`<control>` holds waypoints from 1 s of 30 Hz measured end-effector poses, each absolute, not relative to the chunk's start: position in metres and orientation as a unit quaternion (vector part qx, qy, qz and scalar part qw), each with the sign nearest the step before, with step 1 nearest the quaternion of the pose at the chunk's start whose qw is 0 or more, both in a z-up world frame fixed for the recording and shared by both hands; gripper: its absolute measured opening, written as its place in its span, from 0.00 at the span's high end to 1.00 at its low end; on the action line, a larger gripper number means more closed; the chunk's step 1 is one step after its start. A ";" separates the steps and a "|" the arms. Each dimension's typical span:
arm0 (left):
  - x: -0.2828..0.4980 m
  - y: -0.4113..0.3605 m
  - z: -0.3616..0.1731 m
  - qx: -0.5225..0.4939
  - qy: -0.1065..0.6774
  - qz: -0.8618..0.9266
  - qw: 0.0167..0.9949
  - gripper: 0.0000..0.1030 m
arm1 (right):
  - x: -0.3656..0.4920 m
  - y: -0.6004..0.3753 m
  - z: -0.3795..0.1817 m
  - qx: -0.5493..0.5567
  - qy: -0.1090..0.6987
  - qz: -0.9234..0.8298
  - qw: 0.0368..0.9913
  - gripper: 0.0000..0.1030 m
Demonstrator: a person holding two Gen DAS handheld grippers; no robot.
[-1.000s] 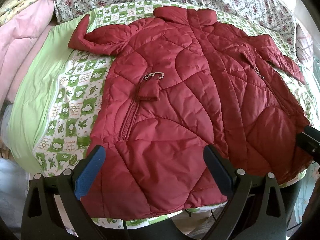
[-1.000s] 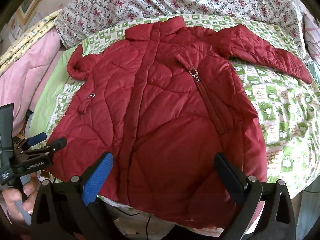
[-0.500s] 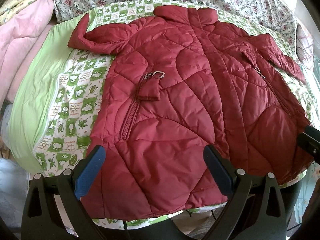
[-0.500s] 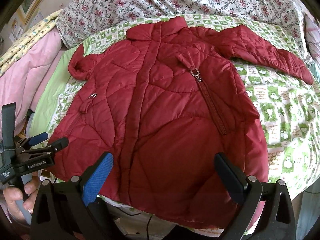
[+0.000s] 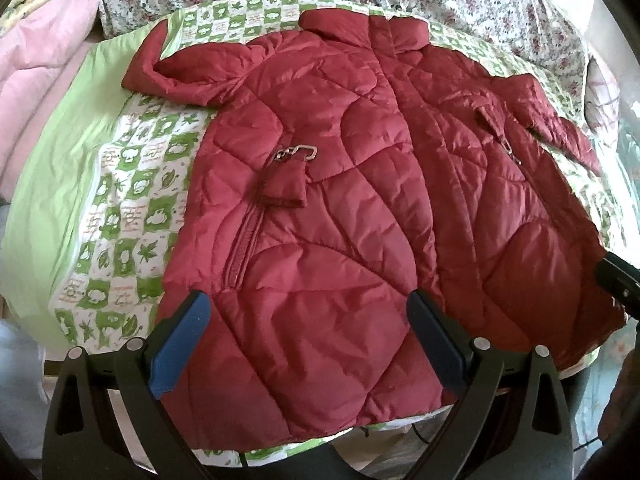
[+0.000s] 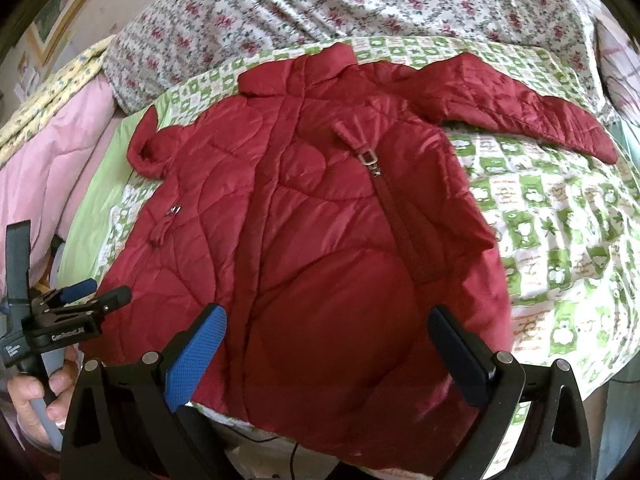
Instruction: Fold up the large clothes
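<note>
change: almost none over the last second, both views only creep | jacket [image 5: 340, 216] flat on the bed [image 5: 132, 184], hem at its near edge, unfolded | left gripper [image 5: 306, 342] spread, empty | right gripper [image 6: 326, 354] spread, empty | folding not begun

Jacket [image 5: 360, 240]: quilted red cloth, slight sheen, puffed between stitch lines; metal zip pull [image 5: 296, 154], shiny.
Sheet [image 5: 132, 184]: matt printed cloth, green and white.
Floral cover [image 6: 360, 8]: matt printed cloth.
Pink quilt [image 5: 36, 76]: soft matt cloth.
Left gripper [image 5: 308, 344]: matt black plastic; blue pad [image 5: 178, 346], finely textured.
</note>
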State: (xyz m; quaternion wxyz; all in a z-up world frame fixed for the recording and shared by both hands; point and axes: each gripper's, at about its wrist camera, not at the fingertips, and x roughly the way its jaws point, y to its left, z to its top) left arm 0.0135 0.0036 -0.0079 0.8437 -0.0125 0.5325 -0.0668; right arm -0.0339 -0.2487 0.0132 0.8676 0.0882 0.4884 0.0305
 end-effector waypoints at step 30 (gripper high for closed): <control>0.089 0.010 0.001 0.015 0.495 -0.027 0.868 0.04 | 0.034 -0.545 0.001 0.341 0.330 -0.143 0.868 0.05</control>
